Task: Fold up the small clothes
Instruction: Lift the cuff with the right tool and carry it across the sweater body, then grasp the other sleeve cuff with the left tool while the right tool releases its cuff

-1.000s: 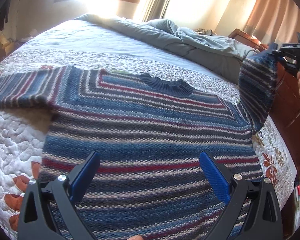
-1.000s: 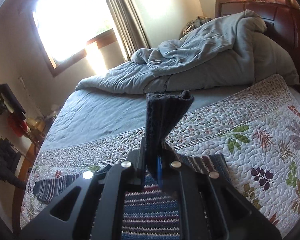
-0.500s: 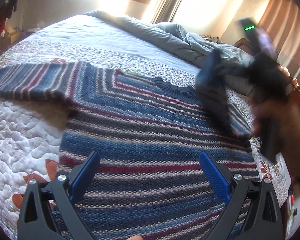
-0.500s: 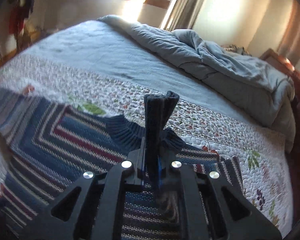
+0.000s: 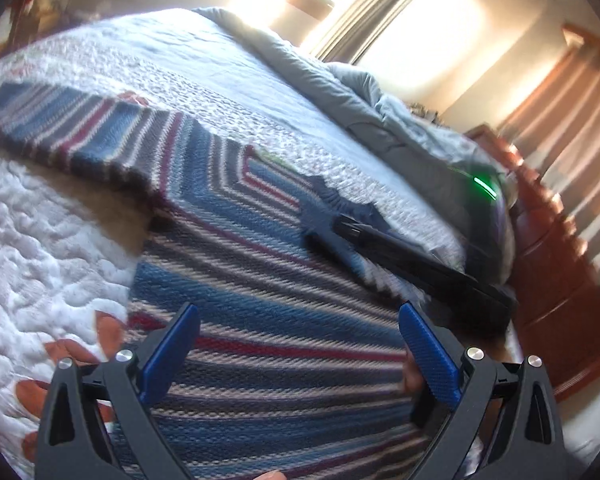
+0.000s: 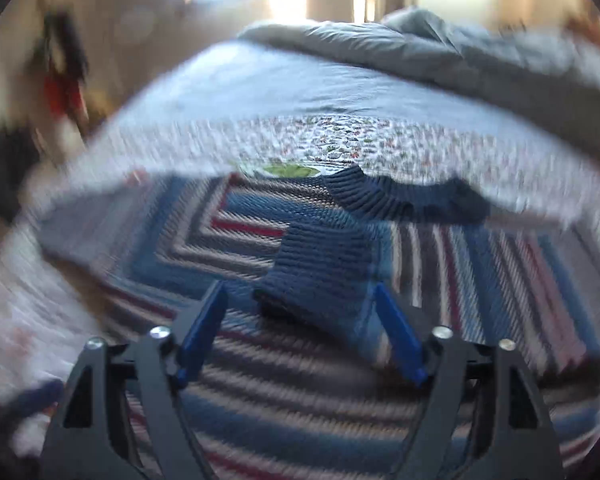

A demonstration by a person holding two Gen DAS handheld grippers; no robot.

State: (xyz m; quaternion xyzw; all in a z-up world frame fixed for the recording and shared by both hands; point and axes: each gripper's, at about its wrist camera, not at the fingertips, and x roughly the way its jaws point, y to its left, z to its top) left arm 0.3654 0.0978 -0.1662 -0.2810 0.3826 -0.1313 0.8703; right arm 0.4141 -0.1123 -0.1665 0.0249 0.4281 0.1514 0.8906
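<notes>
A blue, red and grey striped sweater point(image 5: 260, 280) lies flat on the quilted bedspread point(image 5: 40, 240), with its dark collar point(image 6: 380, 192) at the far side. Its left sleeve point(image 5: 60, 128) stretches out to the left. The right sleeve is folded across the chest, and its dark blue cuff point(image 6: 324, 264) lies between the jaws of my right gripper point(image 6: 300, 294). Those jaws are opening and the pads stand clear of the cuff. My left gripper point(image 5: 298, 314) hovers open over the sweater's lower body with nothing between its fingers.
A rumpled grey duvet point(image 5: 380, 120) is piled at the far side of the bed. A wooden bed frame point(image 5: 560, 280) runs along the right edge. Bright windows and curtains point(image 5: 560, 100) lie beyond. Both views are motion-blurred.
My right gripper swung down and leftward with the sleeve cuff, laid it over the sweater's chest and opened. The left gripper shifted a little over the sweater and rolled slightly.
</notes>
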